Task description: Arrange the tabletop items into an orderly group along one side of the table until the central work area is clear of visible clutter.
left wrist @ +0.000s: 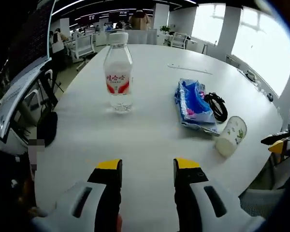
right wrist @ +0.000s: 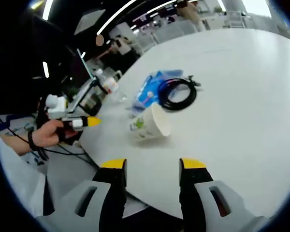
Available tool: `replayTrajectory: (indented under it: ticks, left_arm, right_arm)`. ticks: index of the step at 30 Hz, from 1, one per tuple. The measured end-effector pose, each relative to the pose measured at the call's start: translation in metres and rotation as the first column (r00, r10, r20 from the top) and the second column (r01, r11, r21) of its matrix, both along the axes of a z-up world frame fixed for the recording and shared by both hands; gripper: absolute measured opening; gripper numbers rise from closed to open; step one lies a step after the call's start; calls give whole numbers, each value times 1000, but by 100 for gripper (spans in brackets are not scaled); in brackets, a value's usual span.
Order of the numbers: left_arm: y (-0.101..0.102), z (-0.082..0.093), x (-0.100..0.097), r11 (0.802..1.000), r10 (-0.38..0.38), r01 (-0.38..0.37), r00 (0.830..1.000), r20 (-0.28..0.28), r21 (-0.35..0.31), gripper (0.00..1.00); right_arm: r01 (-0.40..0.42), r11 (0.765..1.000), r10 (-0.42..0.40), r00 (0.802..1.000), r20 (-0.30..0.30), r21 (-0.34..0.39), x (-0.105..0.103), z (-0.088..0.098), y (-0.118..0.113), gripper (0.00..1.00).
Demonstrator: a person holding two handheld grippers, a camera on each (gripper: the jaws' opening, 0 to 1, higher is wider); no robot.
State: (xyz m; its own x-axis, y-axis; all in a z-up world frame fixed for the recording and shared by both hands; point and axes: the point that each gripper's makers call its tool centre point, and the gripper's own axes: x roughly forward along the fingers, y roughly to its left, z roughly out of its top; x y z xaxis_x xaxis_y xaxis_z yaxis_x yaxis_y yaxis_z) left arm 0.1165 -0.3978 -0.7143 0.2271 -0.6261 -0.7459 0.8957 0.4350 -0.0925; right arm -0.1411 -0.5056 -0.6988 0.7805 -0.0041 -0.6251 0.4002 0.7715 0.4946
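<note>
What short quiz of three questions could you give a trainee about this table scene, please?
1. True or false: the clear plastic water bottle with a white cap and red label stands upright on the white table.
2. Which thing lies on its side? A) the bottle B) the white paper cup with a green print C) neither
3. Fill in: the coiled black cable lies partly on the ____ plastic packet.

Key
1. True.
2. B; its open mouth shows in the right gripper view.
3. Blue.

Extra note: both the left gripper and the right gripper have their fingers apart and hold nothing.
</note>
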Motion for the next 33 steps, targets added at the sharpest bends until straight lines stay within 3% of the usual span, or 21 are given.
replayTrajectory:
  ticks: [6, 15, 25, 33]
  left_arm:
    - [-24, 4, -25, 993, -113, 113, 994, 6, -18, 41]
    - [-46, 5, -55, 969, -247, 248, 968, 28, -14, 41]
    - [-61, 13, -73, 942, -333, 334, 942, 50, -25, 42]
    - [-74, 16, -92, 909, -413, 416, 909, 56, -36, 43]
  right_arm:
    - [-7, 1000, 7, 1000, -2, 4, -2, -2, 2, 42]
    - [4, 1000, -4, 1000, -1, 4, -5, -2, 3, 41]
    - [9, 1000, -9, 1000, 2, 2, -6, -1, 4, 41]
    - [4, 1000, -4, 1000, 2, 1, -6, 0, 5, 41]
